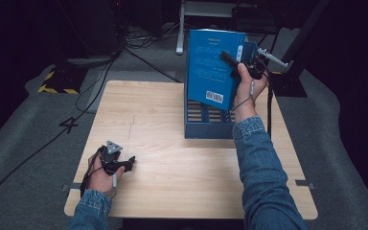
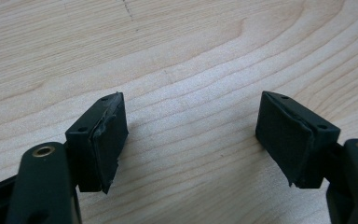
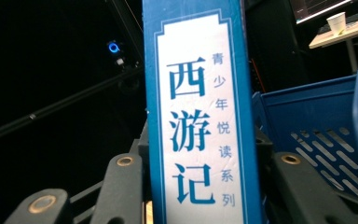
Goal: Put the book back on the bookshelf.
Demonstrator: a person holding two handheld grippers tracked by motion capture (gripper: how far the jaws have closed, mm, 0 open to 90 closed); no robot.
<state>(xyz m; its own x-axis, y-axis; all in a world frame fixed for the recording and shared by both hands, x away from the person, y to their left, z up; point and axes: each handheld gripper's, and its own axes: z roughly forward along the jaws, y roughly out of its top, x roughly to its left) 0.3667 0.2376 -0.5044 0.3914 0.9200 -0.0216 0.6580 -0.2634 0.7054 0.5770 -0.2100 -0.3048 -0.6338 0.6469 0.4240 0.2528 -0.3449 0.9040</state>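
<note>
While clamped between the jaws of the right gripper, spine outward, the blue book hangs tilted over the blue slotted rack; left gripper: jaws wide, nothing between them, bare wooden table beneath.

pale wood-grain table with a smooth matt top, glossy blue paper-cover book, slotted blue plastic rack right behind the book, matt black rubbery pads fraying at the edges, denim sleeve
</note>
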